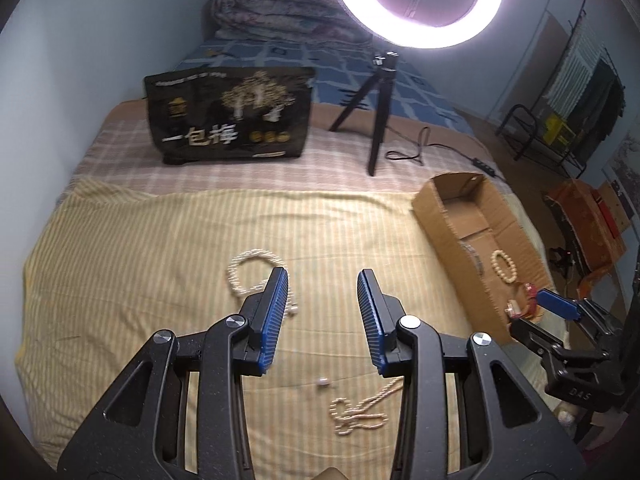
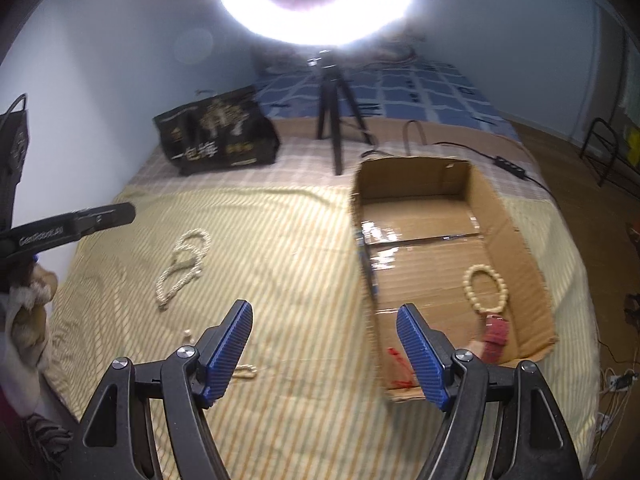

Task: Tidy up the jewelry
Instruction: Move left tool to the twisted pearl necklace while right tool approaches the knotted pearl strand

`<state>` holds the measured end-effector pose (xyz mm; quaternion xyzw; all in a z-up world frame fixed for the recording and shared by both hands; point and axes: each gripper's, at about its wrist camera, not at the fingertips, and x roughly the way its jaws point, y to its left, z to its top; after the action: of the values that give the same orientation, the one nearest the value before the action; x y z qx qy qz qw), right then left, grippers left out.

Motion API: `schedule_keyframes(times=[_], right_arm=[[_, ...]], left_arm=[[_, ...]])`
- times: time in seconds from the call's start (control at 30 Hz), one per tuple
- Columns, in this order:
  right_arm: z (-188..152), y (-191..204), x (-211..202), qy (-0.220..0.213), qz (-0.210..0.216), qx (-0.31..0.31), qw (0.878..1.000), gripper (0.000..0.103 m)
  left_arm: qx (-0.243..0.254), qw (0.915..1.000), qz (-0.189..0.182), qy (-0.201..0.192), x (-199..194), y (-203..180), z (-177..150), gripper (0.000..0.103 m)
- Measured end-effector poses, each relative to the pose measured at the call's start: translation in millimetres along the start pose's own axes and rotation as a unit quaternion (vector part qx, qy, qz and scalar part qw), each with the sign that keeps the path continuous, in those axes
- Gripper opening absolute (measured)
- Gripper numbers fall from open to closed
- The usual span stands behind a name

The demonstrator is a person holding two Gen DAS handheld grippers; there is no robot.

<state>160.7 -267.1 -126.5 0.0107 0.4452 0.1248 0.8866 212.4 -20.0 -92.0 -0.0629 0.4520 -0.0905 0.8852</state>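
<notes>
Hovering over the bed's yellow striped sheet (image 1: pixel 140 248), the left gripper (image 1: pixel 323 300) is showing its blue ribbed fingers (image 1: pixel 276 312) partly spread in the left wrist view, with nothing pinched between them and no pad touching any jewelry. A looped white pearl necklace (image 1: pixel 250 270) is lying on the sheet just beyond the left-hand finger, partly hidden behind it. A thinner cream bead chain (image 1: pixel 360 410) is lying tangled nearer the camera, under the right-hand finger, and a single small bead (image 1: pixel 322 382) is sitting between the two. At the right, an open brown cardboard box (image 1: pixel 448 220) is holding a round cream beaded bracelet (image 1: pixel 504 266), and the right gripper (image 1: pixel 532 308) is reaching over the box's near end.

In the right wrist view, the right gripper (image 2: pixel 324 338) is holding its blue ribbed fingers (image 2: pixel 420 356) widely spread and empty, straddling the box's (image 2: pixel 416 168) near left wall. The beaded bracelet (image 2: pixel 485 290) with a red tassel (image 2: pixel 496 336) is resting on the box floor just beyond the right-hand finger. The pearl necklace (image 2: pixel 182 266) is lying well to the left on the sheet (image 2: pixel 280 240), and the left gripper's dark tip (image 2: pixel 108 216) is poking in from the left edge.
</notes>
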Motion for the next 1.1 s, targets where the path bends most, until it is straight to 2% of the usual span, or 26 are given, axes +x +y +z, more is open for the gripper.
schedule_keyframes(times=[0.4,0.53,0.73,0.97,1.1], right_arm=[[-22.4,53.3,19.7,0.032,0.071,-0.09,0.993,0.077],[-33.3,72.8,28.3,0.043,0.084,-0.135,0.986,0.077],[-54.3,101.5,41.9,0.067,0.104,-0.208,0.97,0.08],[-67.0,112.8,55.4,0.091,0.097,-0.237,0.962,0.08],[-70.5,115.7,60.2,0.096,0.096,-0.248,0.959,0.08]], left_arm=[[-0.029,0.9988,0.029,0.027,13.9,50.3,-7.9,0.036],[-0.037,0.9978,0.034,0.044,25.6,59.7,-11.8,0.036],[-0.062,0.9944,0.037,0.078,50.0,72.8,-18.6,0.036],[-0.099,0.9902,0.028,0.094,65.9,78.7,-17.0,0.036],[-0.087,0.9912,0.036,0.094,75.6,71.3,-13.1,0.036]])
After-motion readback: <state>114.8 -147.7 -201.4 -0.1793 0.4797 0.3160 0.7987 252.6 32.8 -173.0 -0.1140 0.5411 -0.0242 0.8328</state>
